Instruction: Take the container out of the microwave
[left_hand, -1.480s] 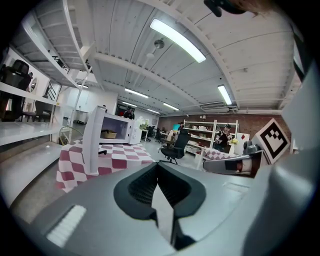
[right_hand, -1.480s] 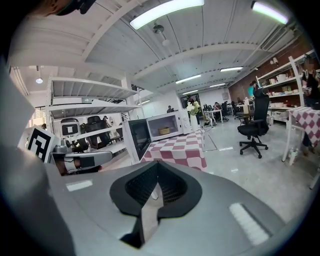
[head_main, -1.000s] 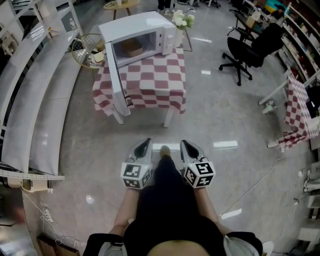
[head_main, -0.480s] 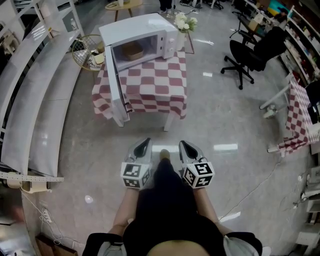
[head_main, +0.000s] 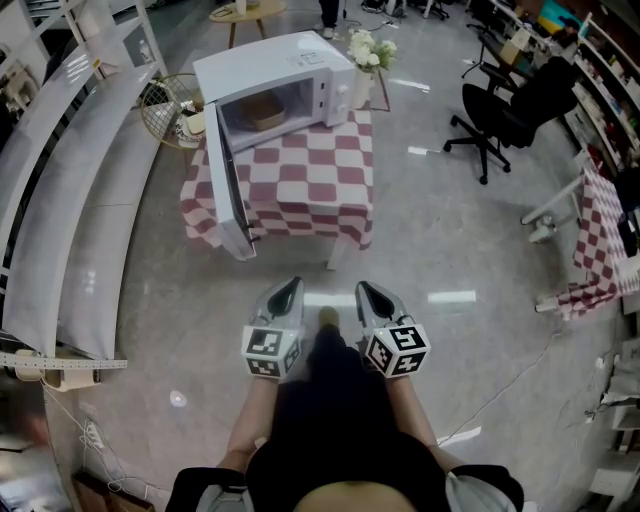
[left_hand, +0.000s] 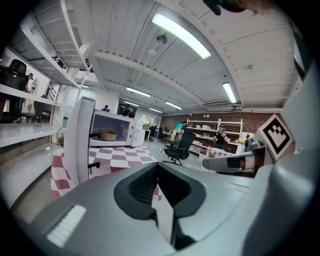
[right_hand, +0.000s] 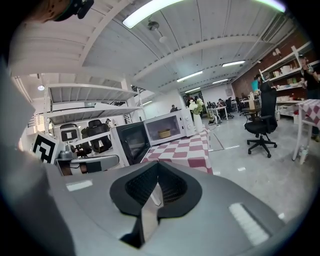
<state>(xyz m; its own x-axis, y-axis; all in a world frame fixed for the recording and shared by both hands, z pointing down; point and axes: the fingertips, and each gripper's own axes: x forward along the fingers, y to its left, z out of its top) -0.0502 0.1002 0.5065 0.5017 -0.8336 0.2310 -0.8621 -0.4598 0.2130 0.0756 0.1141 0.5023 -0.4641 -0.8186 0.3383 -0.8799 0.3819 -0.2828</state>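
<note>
A white microwave stands on a table with a red-and-white checked cloth, its door swung wide open toward me. Inside sits a brown container, also seen as a small tan bowl in the left gripper view and the same bowl in the right gripper view. My left gripper and right gripper are held side by side in front of my body, some way short of the table. Both have their jaws pressed together with nothing between them.
A vase of white flowers stands beside the microwave. A black office chair is at the right, a second checked table at the far right, a long white counter along the left, and a round wire basket behind the table.
The table and microwave have drawn nearer in the head view as I walked toward them. Both grippers kept their place before my body, still shut.
</note>
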